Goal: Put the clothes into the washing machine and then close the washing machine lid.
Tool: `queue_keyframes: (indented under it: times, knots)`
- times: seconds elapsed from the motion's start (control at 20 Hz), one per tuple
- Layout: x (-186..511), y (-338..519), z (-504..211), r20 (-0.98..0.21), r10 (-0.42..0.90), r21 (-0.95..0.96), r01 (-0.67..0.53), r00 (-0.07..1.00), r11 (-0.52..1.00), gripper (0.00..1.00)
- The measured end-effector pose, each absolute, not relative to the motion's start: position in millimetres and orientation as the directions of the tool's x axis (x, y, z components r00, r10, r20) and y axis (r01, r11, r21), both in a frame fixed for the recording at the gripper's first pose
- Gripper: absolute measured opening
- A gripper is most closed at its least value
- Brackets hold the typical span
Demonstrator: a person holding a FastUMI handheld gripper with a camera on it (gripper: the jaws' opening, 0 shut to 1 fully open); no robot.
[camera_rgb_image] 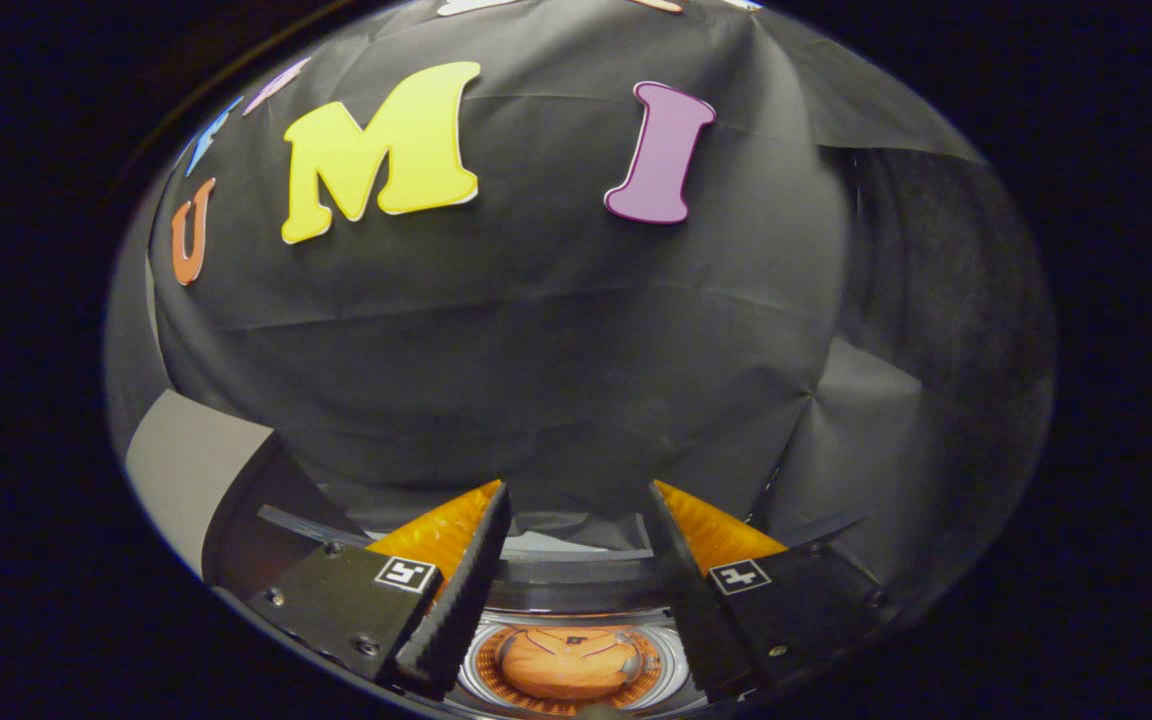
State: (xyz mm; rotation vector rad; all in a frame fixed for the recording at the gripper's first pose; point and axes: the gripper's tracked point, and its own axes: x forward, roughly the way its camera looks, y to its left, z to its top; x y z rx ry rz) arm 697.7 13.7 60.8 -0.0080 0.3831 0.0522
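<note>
Creased black cloth wall point(556, 350) hangs across the booth, dimly lit; a pale grey panel point(186, 470) stands at its lower left side.

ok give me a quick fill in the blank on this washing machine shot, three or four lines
1. The gripper has its fingers ____, gripping nothing.
2. The folded orange garment lies ____ the round washing machine drum.
3. The drum sits ____ the spread fingers.
4. Beyond the fingers hangs a ____ cloth wall.

Missing words: open; inside; below; black
</note>
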Motion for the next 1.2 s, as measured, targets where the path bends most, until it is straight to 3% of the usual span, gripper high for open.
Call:
queue_keyframes:
  times: [0.65, 1.2]
  knots:
    - [644.5, 9.9, 42.1, -0.323, 0.038, -0.002, -0.041, 0.946, 0.999, 0.85]
    - [599.2, 6.1, 9.4, -0.368, 0.014, -0.014, -0.021, 0.93, 1.0, 0.85]
